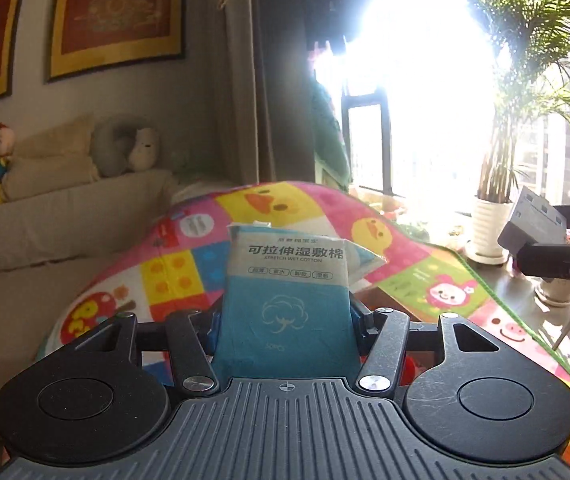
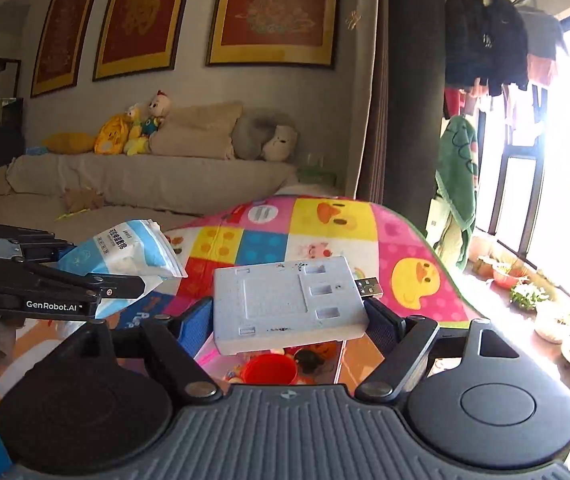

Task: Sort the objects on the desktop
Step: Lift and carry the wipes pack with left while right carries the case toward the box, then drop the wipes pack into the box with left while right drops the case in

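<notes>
A blue and white pack of cotton pads stands upright between the fingers of my left gripper, which is shut on it above the patterned mat. In the right wrist view the same pack shows at the left, held by the left gripper. My right gripper is shut on a flat grey plastic box, held nearly level, with a USB plug sticking out at its right end. In the left wrist view that box and the right gripper sit at the far right.
A colourful cartoon play mat covers the surface below. A red cup sits under the grey box. A beige sofa with plush toys stands behind. A potted palm and flower pots line the bright window on the right.
</notes>
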Motion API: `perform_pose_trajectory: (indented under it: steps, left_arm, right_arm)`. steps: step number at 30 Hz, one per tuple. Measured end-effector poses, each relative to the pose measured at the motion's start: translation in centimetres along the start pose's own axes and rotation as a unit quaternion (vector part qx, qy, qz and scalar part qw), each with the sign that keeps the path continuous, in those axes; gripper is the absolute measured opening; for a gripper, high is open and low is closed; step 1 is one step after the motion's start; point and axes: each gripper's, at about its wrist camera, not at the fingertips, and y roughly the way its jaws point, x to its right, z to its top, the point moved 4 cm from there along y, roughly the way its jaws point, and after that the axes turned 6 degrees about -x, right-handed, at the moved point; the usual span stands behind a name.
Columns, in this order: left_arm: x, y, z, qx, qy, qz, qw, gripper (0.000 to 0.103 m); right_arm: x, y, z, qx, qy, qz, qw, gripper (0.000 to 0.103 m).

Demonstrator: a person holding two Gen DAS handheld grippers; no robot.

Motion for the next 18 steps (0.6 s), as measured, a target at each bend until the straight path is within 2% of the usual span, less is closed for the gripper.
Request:
perform_pose_trajectory:
  steps: [4,5,6,9,11,14,18]
  left_arm:
    - [0.7,4.5,1.9,-0.011,-0.029,-0.03,0.9991,0.062]
    - [1.1,5.4,1.8,-0.016,-0.028,-0.04,0.9987,0.068]
    - [1.7,6.9,1.0,-0.03,-0.021,-0.048,0.9982,0.077]
    - [2.1,9.3,-2.5,-0.082,-0.016,-0.037,0.9958,0.081]
    - [1.5,9.3,-4.9,-0.101,-0.024,-0.032,0.9941,0.085]
    - [-0.1,8.4,-7.9,-0.114,-0.029,-0.001,0.9931,0.089]
    - [-1.4,6.1,-9.4,-0.107,-0.032,0.017,0.9935,0.095]
  right_arm:
    - [2.1,2.0,0.7,-0.013,0.032,-0.01,0.999,0.08]
    - [2.4,2.5,0.5,-0.018,0.037,-0.01,0.999,0.08]
    - [2.7,3.1,0.3,-0.024,0.04,-0.013,0.999,0.08]
    - [3.5,4.9,-1.1,-0.049,0.049,-0.026,0.997,0.08]
    - [4.1,5.6,-2.1,-0.064,0.055,-0.029,0.996,0.08]
    - [4.6,6.7,-3.2,-0.082,0.06,-0.034,0.994,0.08]
    - [3.7,9.1,-3.6,-0.104,0.074,-0.014,0.992,0.08]
